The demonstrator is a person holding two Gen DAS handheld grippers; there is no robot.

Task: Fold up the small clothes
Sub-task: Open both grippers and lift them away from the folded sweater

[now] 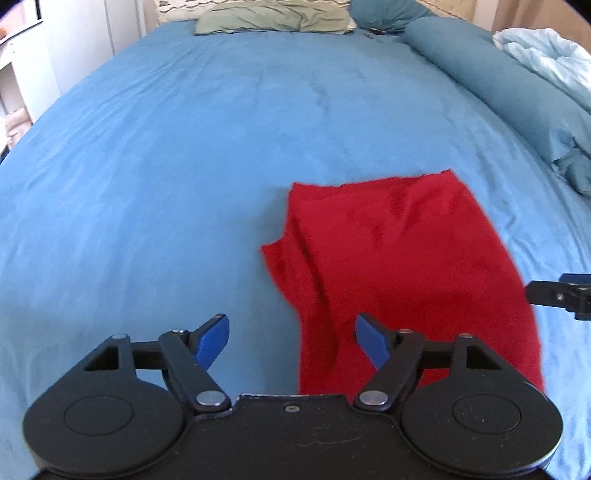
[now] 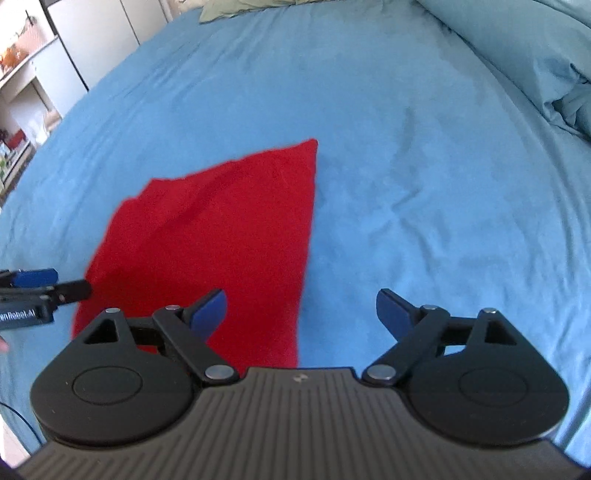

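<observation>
A small red garment (image 1: pixel 399 258) lies folded on the blue bedsheet (image 1: pixel 166 166), with a flap doubled over along its left side. My left gripper (image 1: pixel 291 338) hovers over the garment's near left edge, open, with nothing pinched between its blue pads. In the right wrist view the same red garment (image 2: pixel 221 236) spreads to the left. My right gripper (image 2: pixel 301 312) stands wide open over the cloth's near right edge, its left pad above the red cloth and its right pad above bare sheet. Each gripper shows at the edge of the other's view.
A green pillow (image 1: pixel 273 16) and a dark teal cushion (image 1: pixel 388 13) lie at the head of the bed. A rolled teal duvet (image 1: pixel 517 92) and pale blue bedding (image 1: pixel 546 51) run along the right side. White shelves (image 2: pixel 26 81) stand beyond the bed's left edge.
</observation>
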